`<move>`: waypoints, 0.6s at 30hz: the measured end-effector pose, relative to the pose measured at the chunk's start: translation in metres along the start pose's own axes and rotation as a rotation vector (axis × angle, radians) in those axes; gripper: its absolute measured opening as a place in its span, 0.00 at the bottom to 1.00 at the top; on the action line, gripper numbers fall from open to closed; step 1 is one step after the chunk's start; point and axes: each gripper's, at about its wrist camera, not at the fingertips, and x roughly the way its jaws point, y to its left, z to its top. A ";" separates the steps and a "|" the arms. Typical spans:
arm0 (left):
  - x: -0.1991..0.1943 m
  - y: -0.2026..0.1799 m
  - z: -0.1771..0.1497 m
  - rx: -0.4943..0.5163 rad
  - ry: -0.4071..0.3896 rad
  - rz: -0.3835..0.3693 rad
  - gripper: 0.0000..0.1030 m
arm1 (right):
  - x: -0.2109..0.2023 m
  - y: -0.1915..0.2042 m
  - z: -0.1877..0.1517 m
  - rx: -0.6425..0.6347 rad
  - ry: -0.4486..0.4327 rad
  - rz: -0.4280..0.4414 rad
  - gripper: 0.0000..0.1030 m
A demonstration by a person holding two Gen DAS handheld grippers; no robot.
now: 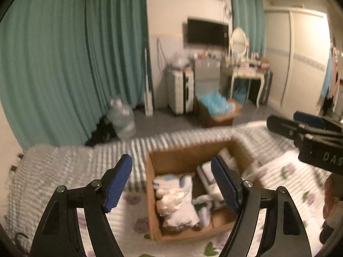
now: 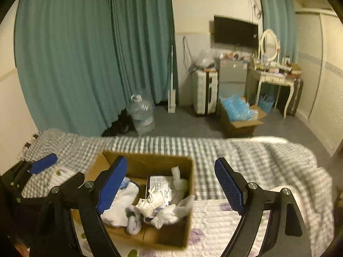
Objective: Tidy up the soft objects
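A brown cardboard box [image 1: 169,162] sits on the bed and holds white soft items [image 1: 178,201], socks and folded cloths. It also shows in the right wrist view [image 2: 150,162] with white socks [image 2: 171,214] and a white cloth [image 2: 120,205] inside. My left gripper [image 1: 171,182] is open and empty above the box. My right gripper [image 2: 169,184] is open and empty above the box's right side. The right gripper shows in the left wrist view [image 1: 308,132] at the far right. The left gripper shows in the right wrist view [image 2: 32,169] at the far left.
The bed has a grey striped blanket [image 2: 246,156] and a white floral quilt [image 2: 216,224]. Beyond the bed are teal curtains [image 2: 85,53], a water jug [image 2: 141,113], a box of blue items [image 2: 238,111], a suitcase [image 2: 203,92] and a dressing table [image 2: 276,79].
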 end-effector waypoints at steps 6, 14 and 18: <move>-0.143 0.003 0.040 -0.026 -0.255 -0.001 0.88 | -0.131 0.010 0.036 -0.057 -0.145 -0.047 0.92; -0.263 0.019 0.026 -0.061 -0.442 0.016 0.89 | -0.280 0.031 0.013 -0.061 -0.356 -0.046 0.99; -0.284 0.025 0.002 -0.086 -0.511 0.028 0.91 | -0.298 0.038 -0.009 -0.069 -0.381 -0.085 1.00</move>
